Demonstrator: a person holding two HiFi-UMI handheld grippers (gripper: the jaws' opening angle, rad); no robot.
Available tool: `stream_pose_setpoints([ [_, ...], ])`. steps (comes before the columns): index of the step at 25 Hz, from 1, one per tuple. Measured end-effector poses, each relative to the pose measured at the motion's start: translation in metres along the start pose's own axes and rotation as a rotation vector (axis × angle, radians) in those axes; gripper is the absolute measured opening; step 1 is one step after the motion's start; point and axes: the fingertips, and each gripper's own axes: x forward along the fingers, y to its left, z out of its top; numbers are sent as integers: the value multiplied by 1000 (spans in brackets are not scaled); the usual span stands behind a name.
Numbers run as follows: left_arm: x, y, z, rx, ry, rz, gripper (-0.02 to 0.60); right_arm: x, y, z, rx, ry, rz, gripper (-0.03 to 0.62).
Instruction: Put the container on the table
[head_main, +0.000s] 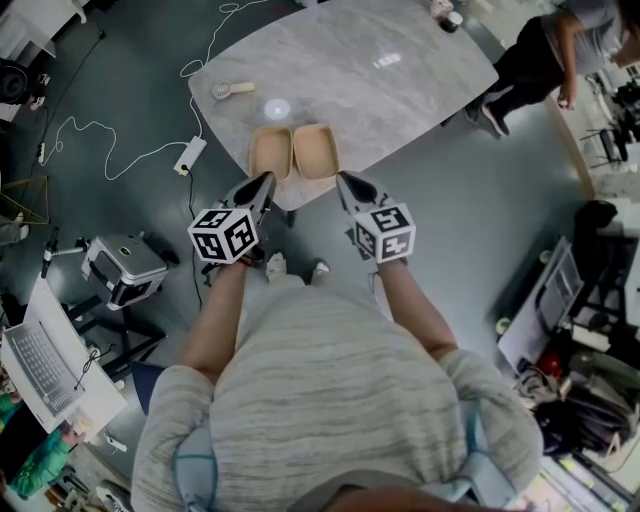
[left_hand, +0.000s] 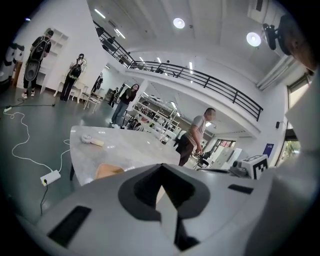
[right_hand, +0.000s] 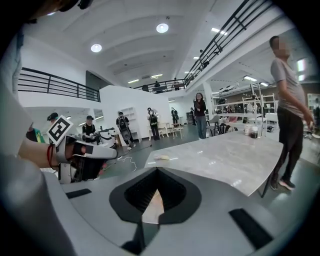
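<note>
The tan container (head_main: 295, 150) is lying open at the near edge of the grey worktop (head_main: 380, 90). The left claw (head_main: 268, 180) is pinching the near rim of its left half, jaws almost together on a thin tan strip. The right claw (head_main: 341, 180) is gripping the right half's rim likewise.

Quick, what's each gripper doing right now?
Left gripper: closed on the near rim of the open tan clamshell container.
Right gripper: closed on the same container's near rim.
</note>
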Motion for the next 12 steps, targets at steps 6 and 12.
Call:
stream_pose_setpoints([
  [6, -3, -15, 6, 26, -48, -39, 3, -4, 6, -1, -16, 3, 23, 2],
  [12, -7, -22, 10, 17, -73, -54, 3, -8, 10, 0, -53, 14, 27, 2],
])
